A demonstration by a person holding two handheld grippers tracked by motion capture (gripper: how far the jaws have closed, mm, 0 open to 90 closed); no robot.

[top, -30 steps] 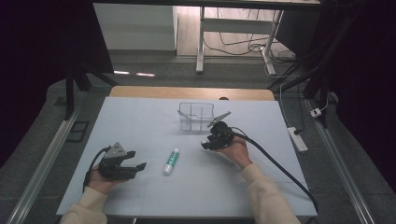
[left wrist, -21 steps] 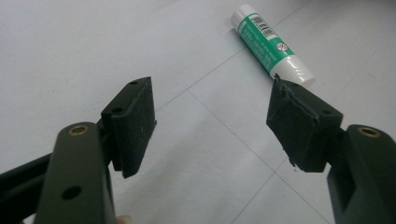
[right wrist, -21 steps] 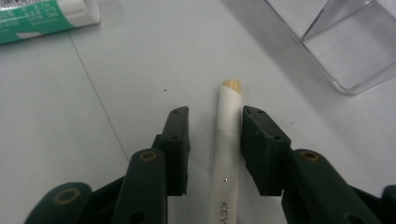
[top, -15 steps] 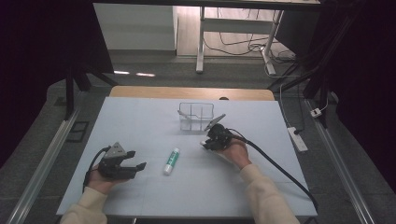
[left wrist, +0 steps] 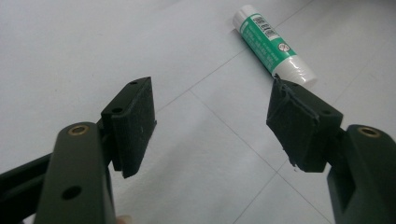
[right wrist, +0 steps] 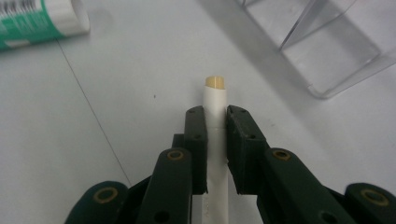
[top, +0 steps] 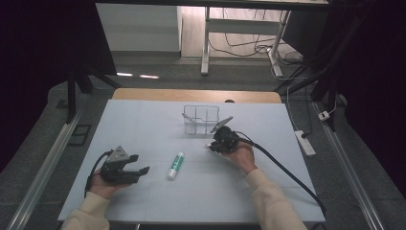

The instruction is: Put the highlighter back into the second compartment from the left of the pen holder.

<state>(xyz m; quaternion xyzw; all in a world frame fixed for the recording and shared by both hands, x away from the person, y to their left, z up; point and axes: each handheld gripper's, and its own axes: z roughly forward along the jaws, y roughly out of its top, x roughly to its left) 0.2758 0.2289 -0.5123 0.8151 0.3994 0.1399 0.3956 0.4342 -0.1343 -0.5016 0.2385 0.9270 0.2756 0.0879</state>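
Gripping a thin white stick with a tan tip [right wrist: 215, 108], my right gripper [right wrist: 215, 122] has its two black jaws pressed against the stick's sides; they have just been closing on it, and now the pads clamp it with the tan end poking out past them. From the high view I see that right gripper [top: 221, 142] low over the pale blue-white table top [top: 268, 124], just in front of the clear plastic box with inner dividers [top: 201, 119] that stands toward the far middle of the table. In the right gripper view a corner of that clear box [right wrist: 327, 51] sits near the stick's tip, apart from it. My left gripper [left wrist: 212, 123] rests at the near left of the table, its jaws spread wide with nothing between them but bare surface. A green and white tube with a white cap [left wrist: 272, 44] lies flat on the table just beyond the left gripper's far jaw; from above, the same tube [top: 175, 165] lies between my two grippers, untouched, with the left gripper [top: 136, 171] beside it. A black cable [top: 287, 172] trails from the right gripper toward the near right edge.
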